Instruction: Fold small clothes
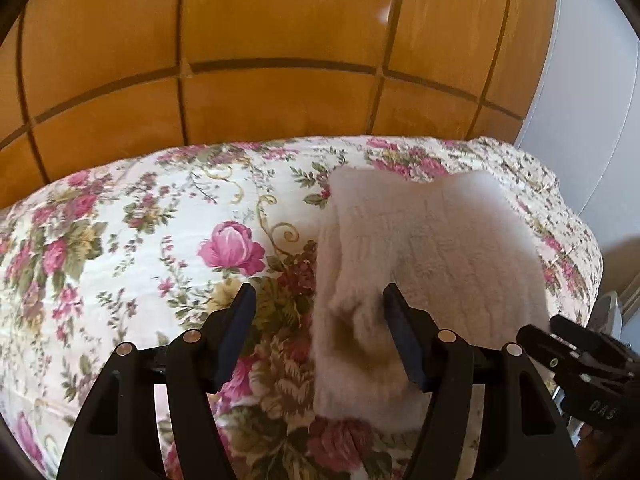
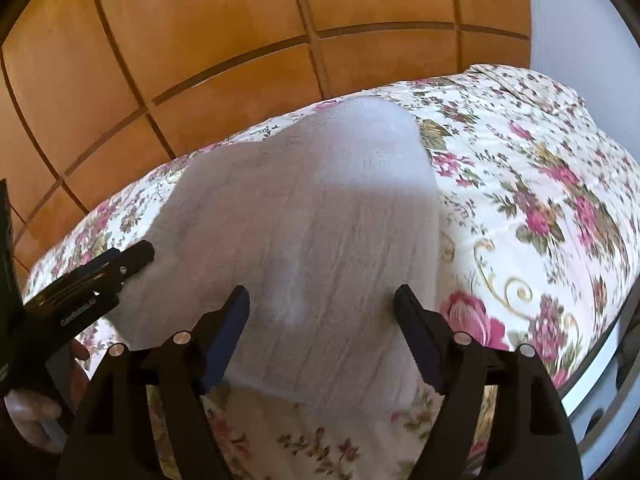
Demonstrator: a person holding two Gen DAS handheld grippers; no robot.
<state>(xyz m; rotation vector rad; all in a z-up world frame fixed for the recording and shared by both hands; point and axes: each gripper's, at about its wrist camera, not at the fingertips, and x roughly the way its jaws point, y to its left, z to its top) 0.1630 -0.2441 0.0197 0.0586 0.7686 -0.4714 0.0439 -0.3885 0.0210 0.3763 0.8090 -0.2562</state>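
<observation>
Nearest the left wrist camera, the left gripper (image 1: 318, 308) has its fingers (image 1: 240, 320) spread apart, pads not pressing on anything. The white fluffy garment (image 1: 424, 256) lies on the floral bedspread (image 1: 160, 220), its near left edge between the fingers and against the inner face of the right one; that edge is blurred, with a brownish patch low down that I cannot make out. At the lower right of this view the right gripper (image 1: 576, 344) comes in from the side, just beside the garment's right edge.

Seen from the right wrist camera, the right gripper's own fingers (image 2: 416, 328) stand wide apart too, and the garment fills the gap between them without being clamped. This view shows the cloth as one broad, ribbed white piece running away up the bed to a rounded far end, which the left view only hints at. It also shows the left gripper from outside at the left edge, tips by the garment's left border, and part of a hand (image 2: 28, 416) gripping its handle below.

Beyond the bed, both views show orange-brown wooden panels (image 1: 280, 20) and a pale wall (image 1: 592, 80) to the right.
</observation>
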